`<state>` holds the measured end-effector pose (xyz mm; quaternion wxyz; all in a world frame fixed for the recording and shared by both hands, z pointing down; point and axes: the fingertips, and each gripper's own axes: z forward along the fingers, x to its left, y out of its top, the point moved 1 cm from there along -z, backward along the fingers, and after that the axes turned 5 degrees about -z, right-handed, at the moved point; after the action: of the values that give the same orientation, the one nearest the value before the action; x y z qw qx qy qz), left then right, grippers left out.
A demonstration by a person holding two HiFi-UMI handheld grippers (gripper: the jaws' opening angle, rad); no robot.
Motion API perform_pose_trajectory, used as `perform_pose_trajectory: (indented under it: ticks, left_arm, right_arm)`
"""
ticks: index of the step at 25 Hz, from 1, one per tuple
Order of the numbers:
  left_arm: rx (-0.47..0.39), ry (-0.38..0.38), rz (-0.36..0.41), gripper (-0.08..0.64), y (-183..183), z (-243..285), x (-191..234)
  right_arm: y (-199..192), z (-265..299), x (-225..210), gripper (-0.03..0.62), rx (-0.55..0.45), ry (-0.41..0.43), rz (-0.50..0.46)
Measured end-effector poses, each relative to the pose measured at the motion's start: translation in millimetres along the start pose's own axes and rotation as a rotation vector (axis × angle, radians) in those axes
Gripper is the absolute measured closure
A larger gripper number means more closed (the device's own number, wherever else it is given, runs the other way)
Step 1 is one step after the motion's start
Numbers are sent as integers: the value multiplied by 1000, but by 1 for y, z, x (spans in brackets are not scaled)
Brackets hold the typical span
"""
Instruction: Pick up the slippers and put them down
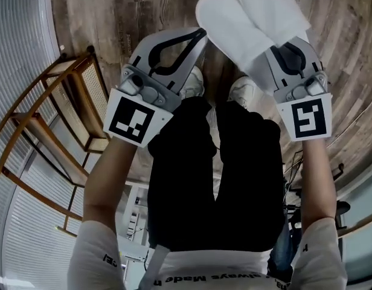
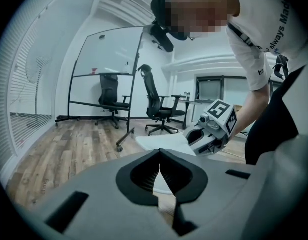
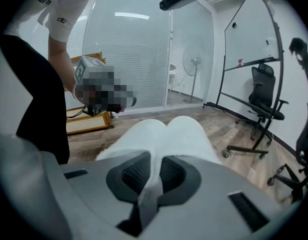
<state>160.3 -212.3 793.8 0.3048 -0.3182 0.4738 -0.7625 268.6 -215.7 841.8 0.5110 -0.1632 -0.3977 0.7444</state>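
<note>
A pair of white slippers (image 1: 252, 17) lies together, soles pressed flat, over the wood floor. My right gripper (image 1: 275, 46) is shut on their heel end. In the right gripper view the white fabric (image 3: 169, 136) is pinched between the dark pads (image 3: 134, 174) and stretches away from the jaws. My left gripper (image 1: 200, 35) hangs beside the slippers at the left, its jaws shut with nothing between them. In the left gripper view its tips (image 2: 159, 154) meet, and beyond them the slippers (image 2: 161, 143) stick out of the right gripper (image 2: 193, 138).
A wooden rack with a cane shelf (image 1: 65, 113) stands at the left by a glass wall with blinds. Office chairs (image 2: 156, 101) and a wheeled whiteboard (image 2: 109, 54) stand further off. The person's shoes (image 1: 243, 89) are on the floor below the grippers.
</note>
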Motion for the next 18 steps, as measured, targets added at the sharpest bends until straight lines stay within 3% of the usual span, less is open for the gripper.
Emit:
perform_pose_trajectory:
  ticks: [7,18]
  left_arm:
    - [64,-17,16,548,-68,38,22]
    - [71,-56,41,548,-161,95,49]
  right_arm:
    - [-61,47,2,561,-12,39,21]
    - [-154,120,6,561,-9,86,5]
